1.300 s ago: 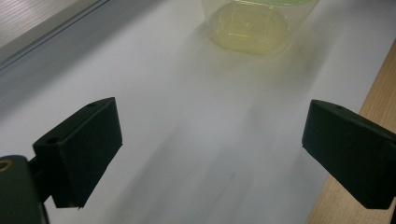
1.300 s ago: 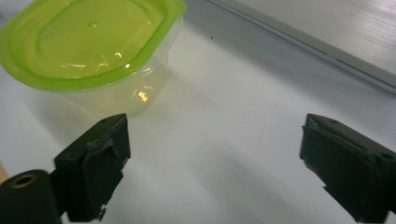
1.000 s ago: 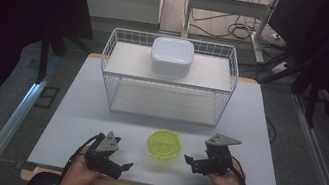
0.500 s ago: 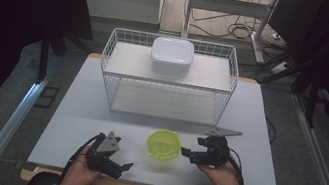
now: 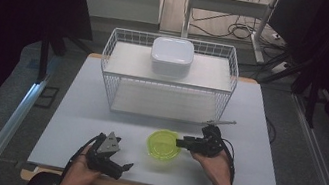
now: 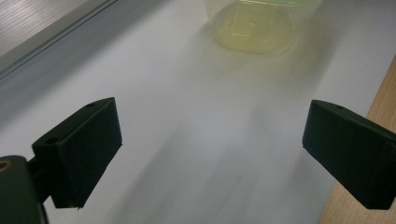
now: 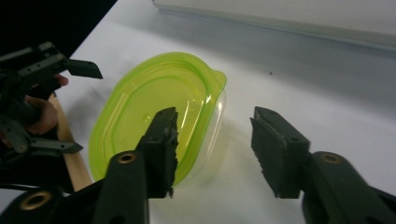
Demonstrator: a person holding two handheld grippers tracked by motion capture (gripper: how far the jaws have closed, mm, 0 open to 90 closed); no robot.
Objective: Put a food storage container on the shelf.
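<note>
Yellow-green translucent plastic marks the container, which is set on the white table near its front edge, between the two tools. At about nine o'clock from it, a little toward the front, the left gripper is held low with its jaws spread wide and nothing between them, aimed toward the tub. At three o'clock the right gripper is seen with its jaws apart, one jaw over the lid and the other outside the clear wall, so the rim is straddled but not yet pinched. The tub is judged light, thin-walled, somewhat flexible and smooth; a hold on the stiffer rim by the tab is advised. A wire basket with a white box is placed at twelve o'clock.
</note>
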